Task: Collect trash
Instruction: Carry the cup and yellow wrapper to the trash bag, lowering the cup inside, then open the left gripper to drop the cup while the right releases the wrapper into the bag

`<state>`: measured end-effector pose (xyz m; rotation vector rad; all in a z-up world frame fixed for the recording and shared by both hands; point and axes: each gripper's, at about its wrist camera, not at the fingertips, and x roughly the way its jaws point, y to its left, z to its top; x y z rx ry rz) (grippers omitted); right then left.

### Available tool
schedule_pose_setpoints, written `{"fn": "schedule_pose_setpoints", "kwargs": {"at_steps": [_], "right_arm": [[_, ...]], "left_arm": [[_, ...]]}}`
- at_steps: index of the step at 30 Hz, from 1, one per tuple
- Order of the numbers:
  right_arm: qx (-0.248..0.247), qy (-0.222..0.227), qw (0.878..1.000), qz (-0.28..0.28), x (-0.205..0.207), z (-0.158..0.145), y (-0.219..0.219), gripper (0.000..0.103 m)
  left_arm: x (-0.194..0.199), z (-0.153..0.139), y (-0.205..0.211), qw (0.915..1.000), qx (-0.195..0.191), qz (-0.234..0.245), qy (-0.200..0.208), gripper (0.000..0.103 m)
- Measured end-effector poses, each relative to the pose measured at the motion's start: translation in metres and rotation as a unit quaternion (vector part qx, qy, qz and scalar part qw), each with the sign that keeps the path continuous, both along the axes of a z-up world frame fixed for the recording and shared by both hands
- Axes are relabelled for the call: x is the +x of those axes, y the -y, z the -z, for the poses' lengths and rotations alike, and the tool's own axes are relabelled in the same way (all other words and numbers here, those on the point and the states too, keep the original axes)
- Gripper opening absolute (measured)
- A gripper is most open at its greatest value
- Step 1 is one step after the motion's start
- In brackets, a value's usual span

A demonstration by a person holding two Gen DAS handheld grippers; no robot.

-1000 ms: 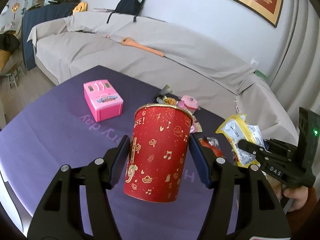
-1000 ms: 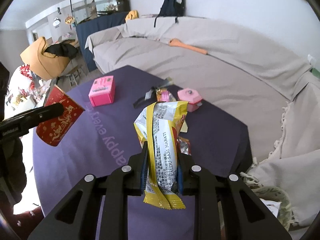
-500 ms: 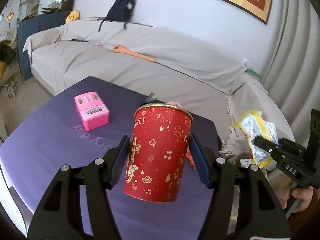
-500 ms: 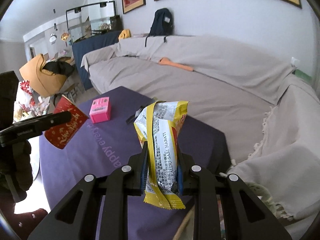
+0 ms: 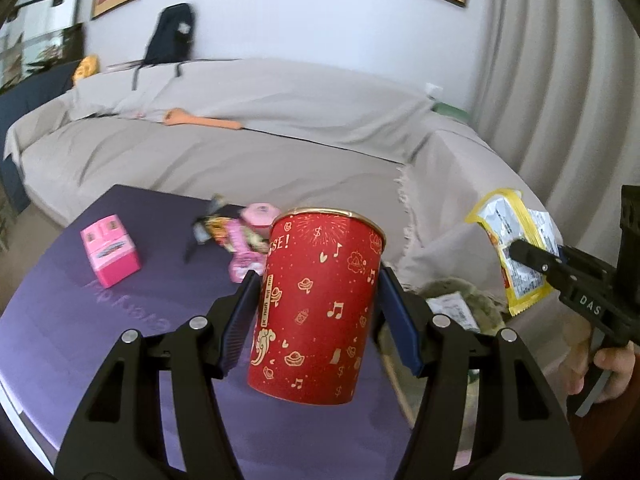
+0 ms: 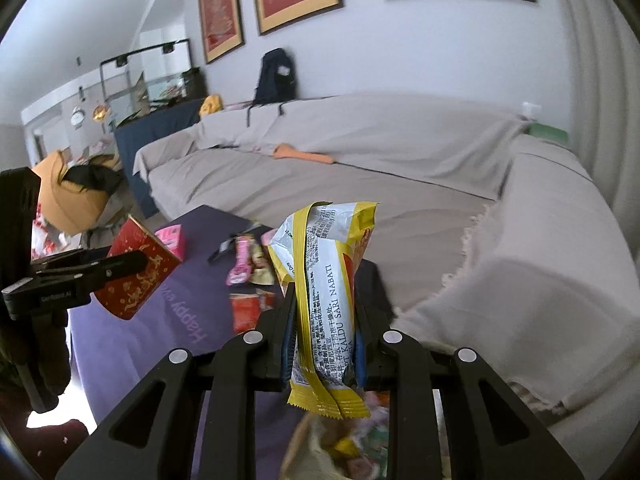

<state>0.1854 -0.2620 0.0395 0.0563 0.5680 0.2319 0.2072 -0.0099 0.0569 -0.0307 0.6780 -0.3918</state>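
Note:
My left gripper (image 5: 318, 312) is shut on a red paper cup (image 5: 320, 304) with gold patterns and holds it upright above the purple table (image 5: 80, 340). My right gripper (image 6: 322, 332) is shut on a yellow and white snack wrapper (image 6: 324, 292); the wrapper also shows in the left wrist view (image 5: 516, 256). The cup shows at the left in the right wrist view (image 6: 136, 268). Below the wrapper lies an open bin or bag with trash (image 6: 344, 448), also seen by the left wrist camera (image 5: 460, 308). More wrappers (image 6: 248, 264) lie on the table.
A pink toy box (image 5: 110, 250) and a round pink item (image 5: 262, 216) sit on the table. A sofa under a grey cover (image 5: 280, 152) runs behind and to the right. An orange object (image 5: 200, 120) lies on it, and a black backpack (image 5: 170, 36) rests on its back.
Both grippers have risen and swung to the right, away from the table, with the cup and the wrapper still held. The trash bin has come into view below them.

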Motion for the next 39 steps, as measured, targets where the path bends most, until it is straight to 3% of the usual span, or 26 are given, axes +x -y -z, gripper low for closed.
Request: {"fn": "schedule_pose_setpoints", "kwargs": {"at_steps": [14, 23, 27, 33, 39], "right_arm": [[0.016, -0.004, 0.997, 0.078, -0.029, 0.026, 0.088, 0.023], [0.010, -0.026, 0.991, 0.127, -0.028, 0.070, 0.129, 0.023], [0.015, -0.032, 0.990, 0.139, -0.030, 0.084, 0.141, 0.023], [0.038, -0.044, 0.988, 0.146, -0.025, 0.103, 0.156, 0.023], [0.042, -0.055, 0.987, 0.146, -0.018, 0.111, 0.158, 0.023]], "left_arm": [[0.002, 0.040, 0.103, 0.9911, -0.018, 0.119, -0.056, 0.057], [0.012, 0.110, 0.199, 0.9698, 0.004, 0.205, -0.132, 0.057], [0.016, 0.143, 0.236, 0.9632, 0.044, 0.222, -0.145, 0.055], [0.030, 0.172, 0.249, 0.9559, 0.064, 0.231, -0.169, 0.054], [0.040, 0.176, 0.244, 0.9569, 0.039, 0.221, -0.185, 0.059]]}}
